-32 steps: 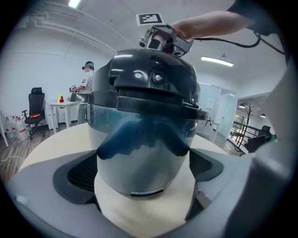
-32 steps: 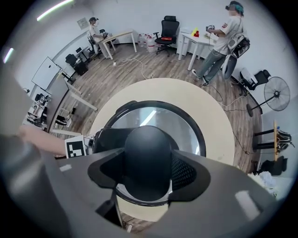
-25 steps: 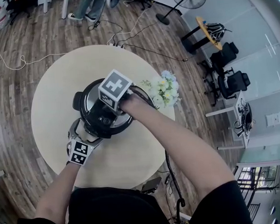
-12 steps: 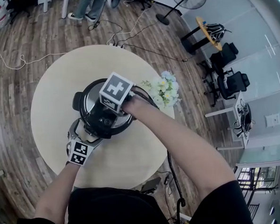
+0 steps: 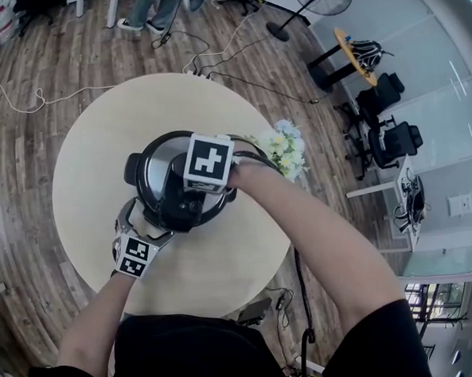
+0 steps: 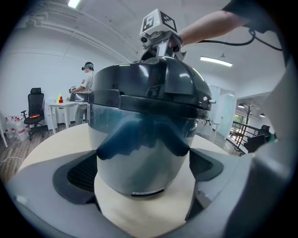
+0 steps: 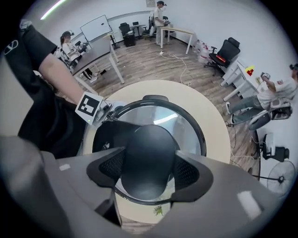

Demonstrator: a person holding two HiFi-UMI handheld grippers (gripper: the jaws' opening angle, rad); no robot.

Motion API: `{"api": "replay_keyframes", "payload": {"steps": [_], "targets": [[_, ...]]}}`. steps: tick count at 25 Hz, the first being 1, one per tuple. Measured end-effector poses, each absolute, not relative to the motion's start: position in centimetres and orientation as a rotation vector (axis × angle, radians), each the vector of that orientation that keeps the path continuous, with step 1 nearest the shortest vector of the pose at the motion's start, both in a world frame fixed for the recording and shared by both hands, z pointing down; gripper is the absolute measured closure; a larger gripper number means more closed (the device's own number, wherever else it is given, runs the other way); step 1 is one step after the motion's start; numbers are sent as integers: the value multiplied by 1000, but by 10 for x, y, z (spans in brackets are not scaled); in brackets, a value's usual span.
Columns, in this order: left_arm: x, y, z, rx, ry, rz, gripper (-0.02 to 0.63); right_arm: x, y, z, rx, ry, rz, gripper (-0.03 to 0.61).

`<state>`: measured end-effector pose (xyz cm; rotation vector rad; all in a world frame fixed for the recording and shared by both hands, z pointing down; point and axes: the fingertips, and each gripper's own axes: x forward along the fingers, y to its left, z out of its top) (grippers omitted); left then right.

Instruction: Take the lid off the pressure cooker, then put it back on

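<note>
In the head view, the pressure cooker is seen standing near the middle of the round tabletop, with its lid seated on top and a bunch of flowers just beside it on the right. The right gripper is held straight down over the lid, its marker cube uppermost, while the left gripper is set against the near left side of the cooker. In the left gripper view, the steel body of the cooker is shown between the two fingers, whose dark pads are pressed against its sides low down, close to the tabletop; the lid is seen closed above the body, and the right gripper is seen on top of it. In the right gripper view, the rounded black lid handle is shown between the fingers, which are clamped on its two sides and have just been eased a little further apart, with the handle between them. The left gripper's marker cube is seen at the cooker's left rim.
</note>
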<state>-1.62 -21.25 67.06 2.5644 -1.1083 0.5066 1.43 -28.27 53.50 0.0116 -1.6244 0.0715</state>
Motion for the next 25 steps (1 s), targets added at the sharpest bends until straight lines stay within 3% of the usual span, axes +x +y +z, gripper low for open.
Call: {"api": "replay_keyframes", "payload": {"steps": [11, 18, 22, 25], "targets": [[-15, -213, 674, 2556, -1093, 532, 21, 18, -285, 533, -149, -1527, -217, 252], [-19, -212, 672, 2548, -1064, 566, 25, 13, -279, 535, -123, -1552, -152, 252], [-27, -211, 659, 2521, -1008, 601, 67, 23, -290, 532, 72, -1646, 97, 250], [-43, -203, 653, 2500, -1000, 592, 166, 40, -286, 523, 182, -1695, 226, 250]]}}
